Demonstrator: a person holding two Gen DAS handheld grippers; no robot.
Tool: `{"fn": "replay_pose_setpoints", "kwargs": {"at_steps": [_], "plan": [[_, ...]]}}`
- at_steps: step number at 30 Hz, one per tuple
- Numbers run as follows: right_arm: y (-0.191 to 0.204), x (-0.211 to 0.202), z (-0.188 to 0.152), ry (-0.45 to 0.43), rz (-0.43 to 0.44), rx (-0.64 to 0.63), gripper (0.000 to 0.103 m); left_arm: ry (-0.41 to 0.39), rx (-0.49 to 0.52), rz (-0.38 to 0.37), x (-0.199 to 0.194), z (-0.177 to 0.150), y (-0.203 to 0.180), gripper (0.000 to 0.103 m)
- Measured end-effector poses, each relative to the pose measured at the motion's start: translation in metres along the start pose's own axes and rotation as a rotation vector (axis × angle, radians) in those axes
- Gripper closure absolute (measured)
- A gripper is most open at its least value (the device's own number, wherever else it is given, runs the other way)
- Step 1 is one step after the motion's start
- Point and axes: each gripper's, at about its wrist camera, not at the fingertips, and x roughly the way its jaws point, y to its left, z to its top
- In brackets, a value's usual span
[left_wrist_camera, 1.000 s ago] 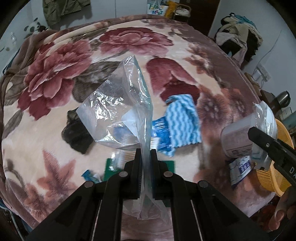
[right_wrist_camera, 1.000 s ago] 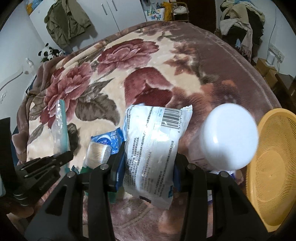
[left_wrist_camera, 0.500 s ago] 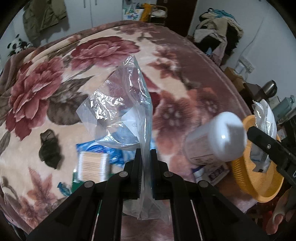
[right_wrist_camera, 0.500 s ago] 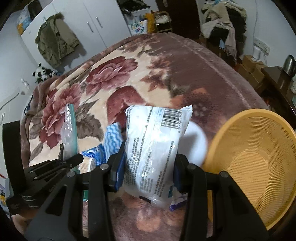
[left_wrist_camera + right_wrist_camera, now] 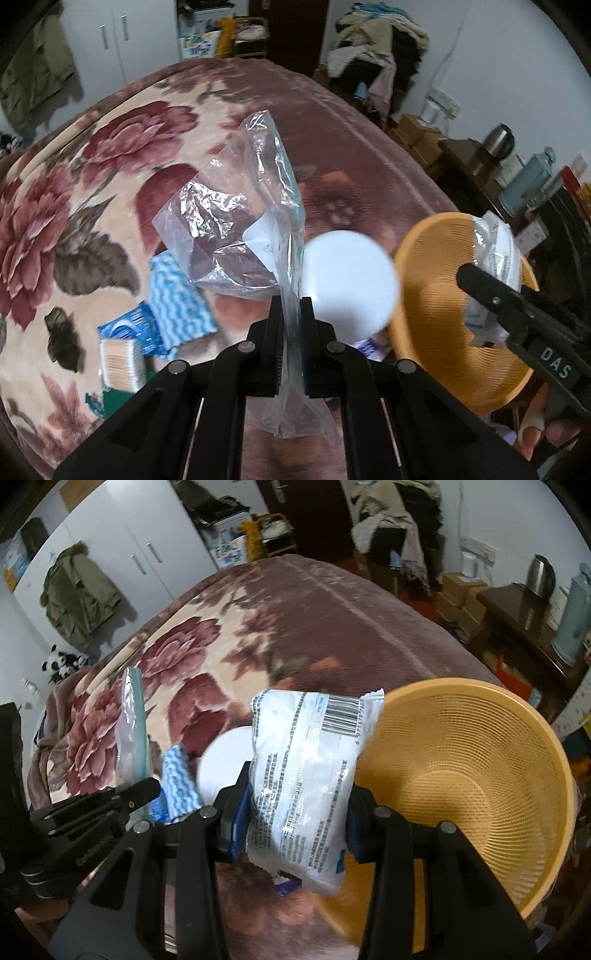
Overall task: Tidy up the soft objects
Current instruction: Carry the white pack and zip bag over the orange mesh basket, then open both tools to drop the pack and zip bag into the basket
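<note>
My left gripper (image 5: 291,314) is shut on a crumpled clear plastic bag (image 5: 236,214), which stands up above the floral blanket. My right gripper (image 5: 295,794) is shut on a white printed packet (image 5: 306,768) with a barcode; the packet hangs at the left rim of an orange mesh basket (image 5: 480,775). In the left wrist view the orange basket (image 5: 436,317) lies at the right, with the right gripper's finger and the packet (image 5: 495,251) over it. In the right wrist view the left gripper (image 5: 140,794) and its bag (image 5: 129,731) show at the left.
A white-lidded tub (image 5: 351,280) stands between the grippers. A blue-and-white cloth (image 5: 177,299), a blue pack (image 5: 129,328), a cotton swab box (image 5: 120,363) and a dark sock (image 5: 62,339) lie on the blanket. A dark table with a kettle (image 5: 539,572) is at the right.
Both grippers have swung right across the bed, each keeping its hold. The orange basket has come under the right gripper, and the tub now sits between the two.
</note>
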Motion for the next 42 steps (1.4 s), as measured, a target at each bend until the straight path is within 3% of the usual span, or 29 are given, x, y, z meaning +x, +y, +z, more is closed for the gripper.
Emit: {"fn": "replay_pose_setpoints", "kwargs": {"at_steps": [17, 19, 20, 22, 23, 24, 26, 34, 42], "plan": [[-0.11, -0.02, -0.015, -0.019, -0.136, 0.186, 0.058, 0.031, 0.173, -0.195, 0.026, 0.007, -0.131, 0.095], [-0.118, -0.026, -0.017, -0.028, -0.148, 0.2, 0.056, 0.04, 0.18, -0.208, 0.029, 0.005, -0.138, 0.083], [-0.12, -0.028, -0.017, -0.029, -0.152, 0.204, 0.047, 0.044, 0.185, -0.211, 0.03, 0.005, -0.14, 0.056], [-0.124, -0.031, -0.018, -0.031, -0.161, 0.206, 0.032, 0.029, 0.186, -0.214, 0.029, 0.004, -0.142, 0.019], [-0.124, -0.033, -0.018, -0.038, -0.162, 0.205, 0.026, 0.013, 0.186, -0.212, 0.027, 0.003, -0.142, 0.005], [-0.124, -0.035, -0.018, -0.047, -0.183, 0.209, 0.024, 0.007, 0.187, -0.226, 0.025, 0.004, -0.141, 0.001], [-0.129, -0.038, -0.017, -0.067, -0.208, 0.218, 0.012, 0.017, 0.176, -0.256, 0.022, 0.005, -0.138, 0.001], [-0.126, -0.038, -0.017, -0.072, -0.164, 0.229, 0.01, -0.008, 0.165, -0.251, 0.009, 0.007, -0.132, 0.001], [-0.118, -0.039, -0.019, -0.069, -0.166, 0.218, 0.001, -0.036, 0.17, -0.226, -0.004, 0.006, -0.122, 0.001]]}}
